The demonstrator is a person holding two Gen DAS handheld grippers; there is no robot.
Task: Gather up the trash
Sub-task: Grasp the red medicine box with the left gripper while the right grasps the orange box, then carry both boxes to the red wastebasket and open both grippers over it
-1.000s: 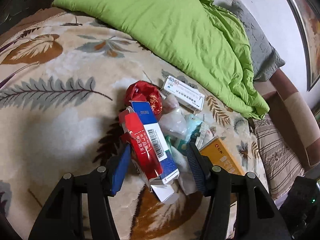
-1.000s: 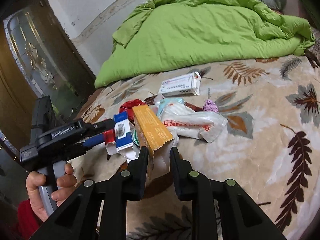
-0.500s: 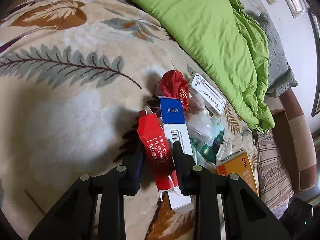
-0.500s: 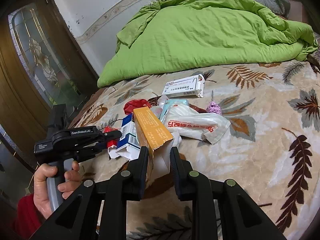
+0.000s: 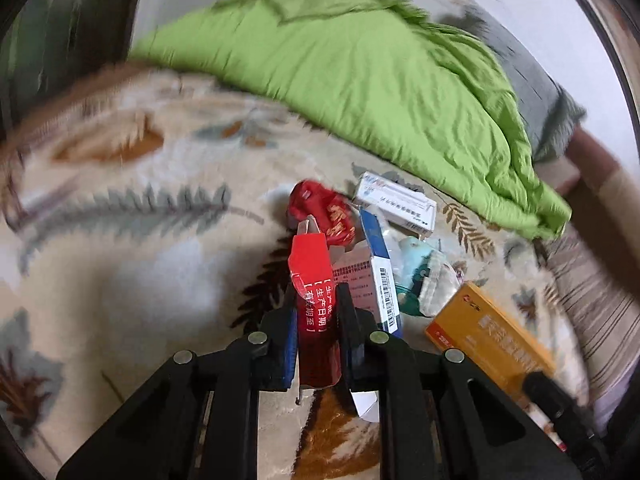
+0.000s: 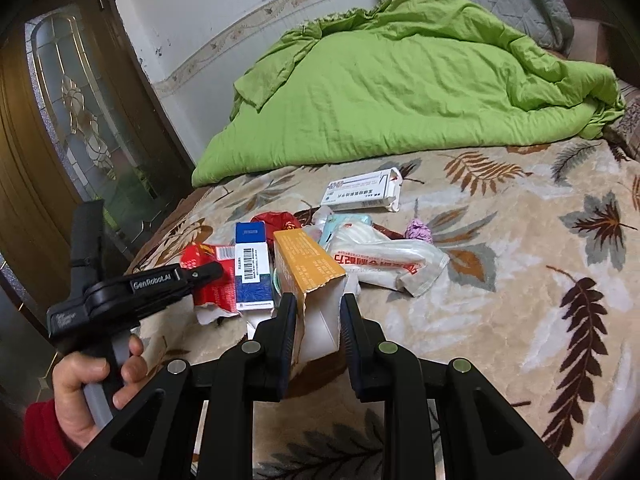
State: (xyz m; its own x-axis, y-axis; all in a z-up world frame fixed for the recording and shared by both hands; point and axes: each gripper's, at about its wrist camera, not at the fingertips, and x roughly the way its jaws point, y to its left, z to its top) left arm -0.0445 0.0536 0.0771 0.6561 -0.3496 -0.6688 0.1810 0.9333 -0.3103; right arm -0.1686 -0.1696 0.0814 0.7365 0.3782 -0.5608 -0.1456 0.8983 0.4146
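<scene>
Right now your left tool is clamped on the red carton, which stands up between its pads at 6 o'clock in the left wrist view. Your right tool is closed on the torn open end of the orange box, low at 6 o'clock in its own view. Both pieces of trash are gripped just above the leaf-patterned blanket on the bed.

To do this lift well, raise the red carton straight up: the blue-and-white box leans against it at 1 o'clock and may drag along or topple. Keep the squeeze steady, since thin card crushes and can slip out. Hold the orange box level so its ragged flap does not tear further. No bin or bag shows in either view, so you have to look for where these go.

A little farther, at 12 o'clock, the red crumpled wrapper lies behind the carton, with the white medicine box at 1 o'clock beyond it. From the right wrist, the white plastic packet and a small purple wad wait at 1 o'clock. The green quilt is heaped at the far end.

Compared with a second ago, your left tool has gone from wide open around both cartons to shut on the red one alone, and the blurred left view suggests it has started to swing. Your right grip looks unchanged.
</scene>
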